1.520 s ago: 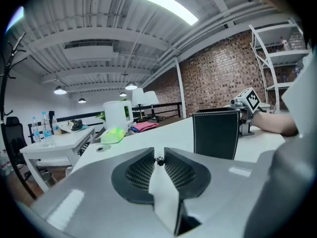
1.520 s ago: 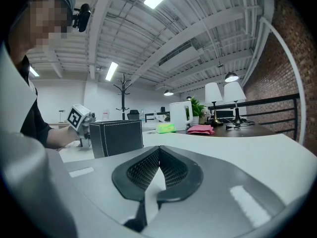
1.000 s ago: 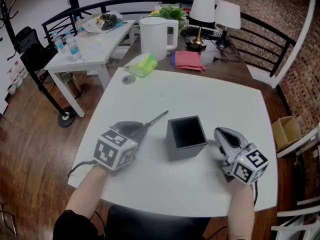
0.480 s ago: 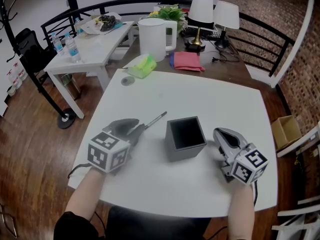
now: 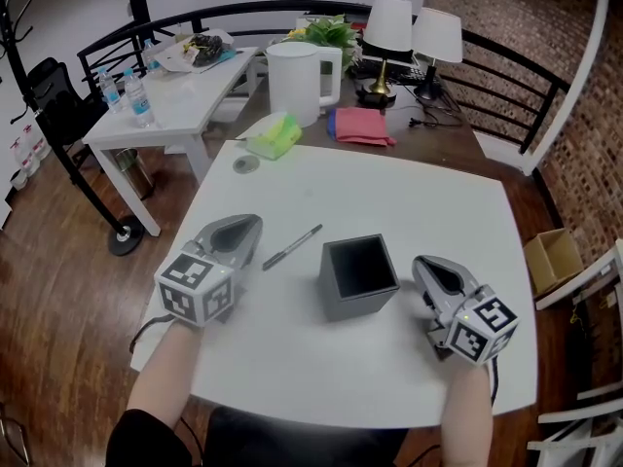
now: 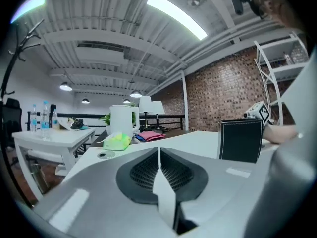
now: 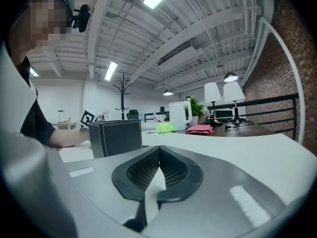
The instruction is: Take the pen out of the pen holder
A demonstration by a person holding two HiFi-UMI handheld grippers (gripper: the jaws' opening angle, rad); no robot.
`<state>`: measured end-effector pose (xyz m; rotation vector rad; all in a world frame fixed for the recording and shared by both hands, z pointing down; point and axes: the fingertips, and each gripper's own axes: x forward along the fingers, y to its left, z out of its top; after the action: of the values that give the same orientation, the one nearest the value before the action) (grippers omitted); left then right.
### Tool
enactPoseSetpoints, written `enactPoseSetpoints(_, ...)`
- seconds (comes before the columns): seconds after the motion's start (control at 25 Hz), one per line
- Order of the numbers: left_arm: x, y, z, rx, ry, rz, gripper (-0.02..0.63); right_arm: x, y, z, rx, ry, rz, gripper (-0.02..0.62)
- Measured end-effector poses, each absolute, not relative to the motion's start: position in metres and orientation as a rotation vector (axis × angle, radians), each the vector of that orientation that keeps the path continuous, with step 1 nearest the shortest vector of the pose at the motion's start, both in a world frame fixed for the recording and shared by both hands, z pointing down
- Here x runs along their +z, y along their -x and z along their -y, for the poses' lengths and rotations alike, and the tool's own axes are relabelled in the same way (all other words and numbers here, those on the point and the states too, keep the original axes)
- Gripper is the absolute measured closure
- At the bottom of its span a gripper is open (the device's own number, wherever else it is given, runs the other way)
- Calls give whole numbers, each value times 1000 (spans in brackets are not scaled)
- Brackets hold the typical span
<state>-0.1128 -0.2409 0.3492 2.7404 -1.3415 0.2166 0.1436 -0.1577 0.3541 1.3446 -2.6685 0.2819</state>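
The dark pen lies flat on the white table, just left of the black square pen holder, which looks empty from above. My left gripper hovers left of the pen, apart from it. Its jaws are closing and meet in the left gripper view with nothing between them. My right gripper rests to the right of the holder, shut and empty. The holder also shows in both gripper views: at the right and at the left.
Beyond the table's far edge stand a white kettle, a green packet, a pink cloth and two lamps. A small round disc lies near the table's far left corner. A side table with bottles stands to the left.
My left gripper let go of the pen, drew back to the left and closed its jaws. The pen now lies on the table. The right gripper has not moved.
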Motion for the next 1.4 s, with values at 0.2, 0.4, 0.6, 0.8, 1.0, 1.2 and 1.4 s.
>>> enactPoseSetpoints(0.2,353,123,248,161,-2648,1360,604,354,-143,158,279,-1342,2663,581)
enactPoseSetpoints(0.4,354,122,247,163,-2653,1359,604,355,-143,157,285,-1339,2659,581)
enactPoseSetpoints(0.6,353,122,248,162,-2656,1358,604,354,-143,157,283,-1346,2660,581)
enactPoseSetpoints(0.8,352,123,248,164,-2657,1357,604,350,-143,155,261,-1341,2685,583)
enactPoseSetpoints(1.0,352,123,247,165,-2654,1358,604,350,-142,155,261,-1334,2687,583)
enactPoseSetpoints(1.2,352,121,245,164,-2665,1340,604,350,-142,154,260,-1337,2686,583)
enactPoseSetpoints(1.4,353,121,245,164,-2664,1340,604,351,-142,154,259,-1336,2688,583)
